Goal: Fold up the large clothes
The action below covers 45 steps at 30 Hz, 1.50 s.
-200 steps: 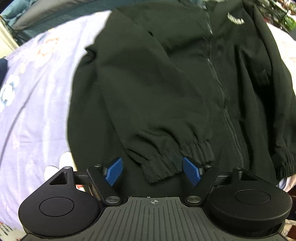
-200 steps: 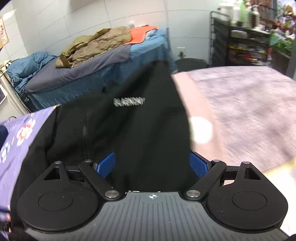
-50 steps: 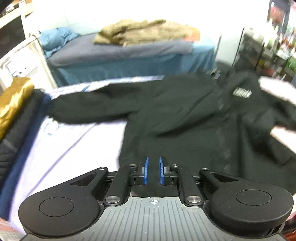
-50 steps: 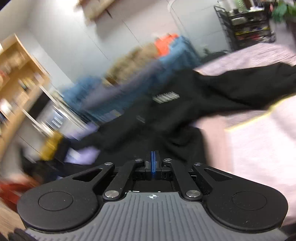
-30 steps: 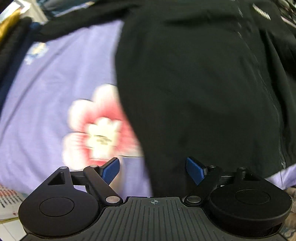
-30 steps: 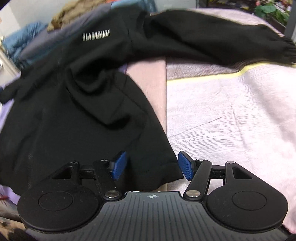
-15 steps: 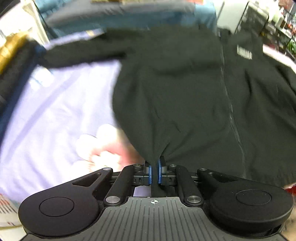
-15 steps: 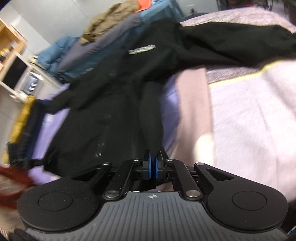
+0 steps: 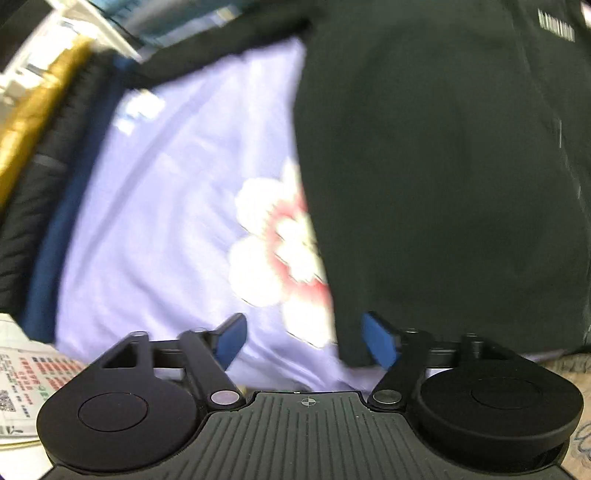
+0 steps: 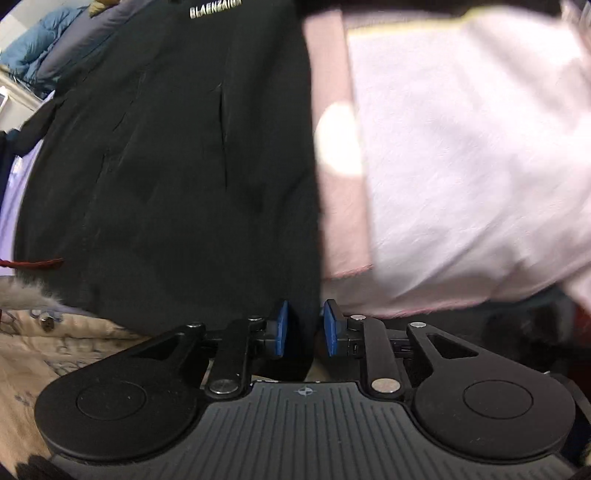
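**Black jacket spread flat, hem corners within reach**

A black jacket is laid out front-up across a bed, its left half over a lilac sheet printed with a white and pink flower, its right half beside a pale pink blanket. The left gripper is seen spread wide, with the jacket's lower left hem corner lying just at its right finger and nothing held. The right gripper is seen narrowed to a small gap, with the right hem edge sitting between the blue pads; whether the cloth is actually pinched cannot be told.

The cloth is judged thin, soft and light, probably a smooth woven shell that slides easily and drapes limp. It is best taken at the hem corners or the seams, where layers are doubled and a pinch is less likely to slip.

White chest lettering is read roughly as "BLAENZAIGA", though motion blur makes this uncertain. A printed leaflet is seen at the lower left, its text too small to read.
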Motion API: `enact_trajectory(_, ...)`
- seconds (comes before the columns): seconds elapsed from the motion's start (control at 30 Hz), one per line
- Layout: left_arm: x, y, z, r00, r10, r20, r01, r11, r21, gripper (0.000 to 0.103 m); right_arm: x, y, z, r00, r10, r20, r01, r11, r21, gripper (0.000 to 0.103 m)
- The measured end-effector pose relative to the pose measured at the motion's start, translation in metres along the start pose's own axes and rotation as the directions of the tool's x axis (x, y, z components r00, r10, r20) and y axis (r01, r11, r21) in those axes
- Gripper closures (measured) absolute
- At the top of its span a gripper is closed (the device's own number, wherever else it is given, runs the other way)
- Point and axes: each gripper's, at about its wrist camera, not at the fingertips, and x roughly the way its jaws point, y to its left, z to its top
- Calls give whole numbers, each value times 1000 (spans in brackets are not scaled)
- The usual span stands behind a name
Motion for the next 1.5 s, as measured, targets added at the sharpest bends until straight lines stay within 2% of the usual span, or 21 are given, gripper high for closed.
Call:
enact_trajectory(0.03, -10, 8, -1, 999, 6, 33, -6, 1000, -11, 0, -12, 4, 4, 999, -20, 33, 21, 999, -36, 67)
enact_trajectory(0.07, -19, 14, 2, 998, 11, 61, -10, 1000, -22, 0, -25, 9, 10, 996, -40, 76, 45, 997, -63, 57)
enact_trajectory(0.1, -25, 18, 9, 996, 9, 88, -6, 999, -34, 0, -31, 11, 20, 992, -36, 121, 45, 996, -77, 53)
enact_trajectory(0.17, -34, 17, 25, 991, -32, 134, 39, 998, -52, 0, -44, 19, 37, 981, 33, 189, -16, 996, -90, 50)
enact_trajectory(0.2, -33, 12, 34, 987, -63, 146, 72, 996, -54, 0, -43, 27, 47, 976, 74, 203, -55, 994, -99, 39)
enact_trajectory(0.27, -27, -5, 50, 979, -133, 156, 143, 988, -53, 0, -32, 49, 64, 970, 138, 201, -111, 984, -137, 31)
enact_trajectory(0.33, -16, -27, 63, 972, -184, 149, 191, 981, -35, 0, -14, 78, 81, 966, 180, 188, -141, 969, -204, 31)
enact_trajectory(0.4, -6, -51, 70, 970, -211, 123, 210, 977, 19, 0, 7, 106, 95, 967, 190, 168, -144, 957, -254, 29)
enact_trajectory(0.47, 9, -71, 72, 972, -208, 104, 202, 977, 66, 0, 27, 131, 107, 971, 178, 157, -129, 950, -283, 26)
enact_trajectory(0.53, 30, -85, 75, 978, -197, 72, 190, 977, 93, 0, 49, 147, 112, 975, 167, 149, -120, 952, -282, 17)
enact_trajectory(0.6, 47, -92, 76, 979, -197, 52, 192, 977, 93, 0, 78, 162, 111, 985, 120, 126, -81, 957, -277, 16)
enact_trajectory(0.67, 55, -88, 77, 979, -189, 73, 186, 981, 49, 0, 107, 175, 107, 997, 44, 70, -22, 957, -288, 16)
enact_trajectory(0.73, 65, -79, 78, 969, -242, 57, 243, 970, -16, 0, 132, 179, 97, 1000, -27, -2, 25, 955, -295, 12)
enact_trajectory(0.77, 68, -74, 78, 962, -269, 48, 271, 961, -54, 0, 141, 178, 94, 997, -65, -36, 52, 953, -299, 3)
enact_trajectory(0.8, 70, -70, 78, 957, -289, 38, 291, 954, -74, 0, 145, 181, 89, 996, -79, -40, 63, 947, -316, 0)
enact_trajectory(0.9, 71, -69, 82, 952, -306, 8, 306, 951, -54, 0, 146, 192, 84, 991, -131, -17, 119, 937, -329, 0)
enact_trajectory(1.13, 75, -71, 93, 950, -311, -31, 310, 950, -46, 0, 150, 206, 102, 971, -217, -104, 193, 961, -197, 0)
enact_trajectory(1.37, 87, -59, 108, 944, -328, -30, 327, 945, -31, 0, 135, 189, 104, 972, -205, -116, 194, 976, -95, 0)
enact_trajectory(1.4, 87, -58, 109, 945, -326, -30, 325, 945, -27, 0, 128, 184, 104, 975, -194, -110, 187, 980, -71, 3)
enact_trajectory(1.47, 87, -58, 111, 945, -325, -36, 324, 946, -28, 0, 106, 167, 105, 987, -158, -32, 158, 987, 2, 11)
enact_trajectory(1.5, 88, -58, 112, 945, -323, -40, 322, 946, -31, 0, 93, 157, 107, 990, -140, 15, 139, 989, 41, 12)
